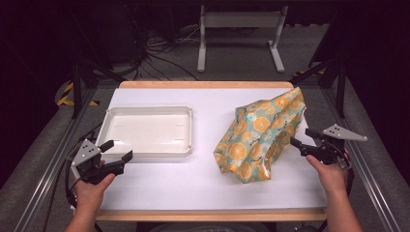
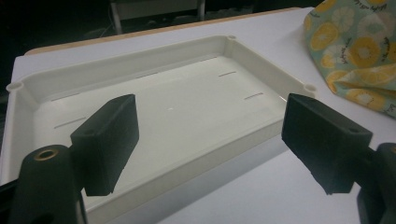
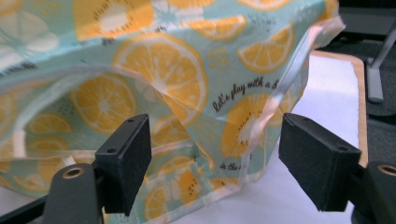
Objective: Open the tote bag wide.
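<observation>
A crumpled bag (image 1: 261,137) printed with orange slices on pale blue-green stands on the right half of the white table (image 1: 203,188). My right gripper (image 1: 302,138) is open just to the right of it, jaws pointing at the bag's side; in the right gripper view the bag (image 3: 187,84) lies close ahead of the open gripper (image 3: 215,158) with nothing pressed between the pads. A shallow white tray (image 1: 147,130) rests empty on the left half. My left gripper (image 1: 117,150) is open at the tray's near left corner, and its jaws (image 2: 210,140) frame the tray (image 2: 154,107) without touching it.
A wooden strip (image 1: 208,214) borders the table's near edge and another runs along the far edge. Metal frame rails (image 1: 43,174) flank both sides. Beyond the table stand a white stand (image 1: 239,34) and floor cables (image 1: 159,48).
</observation>
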